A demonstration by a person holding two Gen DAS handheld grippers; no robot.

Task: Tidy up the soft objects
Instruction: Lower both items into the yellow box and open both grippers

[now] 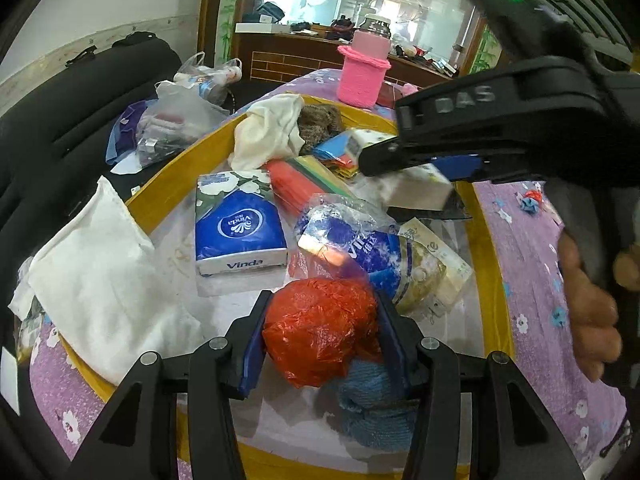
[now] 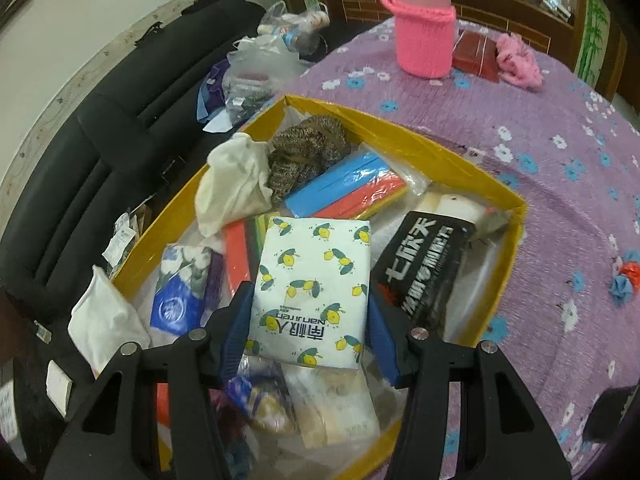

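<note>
Soft packs fill our yellow box (image 1: 160, 196) on the desk (image 1: 532, 264). Left view: our left gripper (image 1: 320, 340) hangs low over the near end, jaws clamped on a red crumpled bag (image 1: 316, 332); a "Vinda" tissue pack (image 1: 240, 228) lies beyond. Our right gripper (image 1: 384, 160) reaches in from the right, blurred. Right view: right gripper (image 2: 308, 320) jaws pinch a lemon-print tissue pack (image 2: 312, 292) reading "nanjiren" over the box; its lower edge hides items underneath.
</note>
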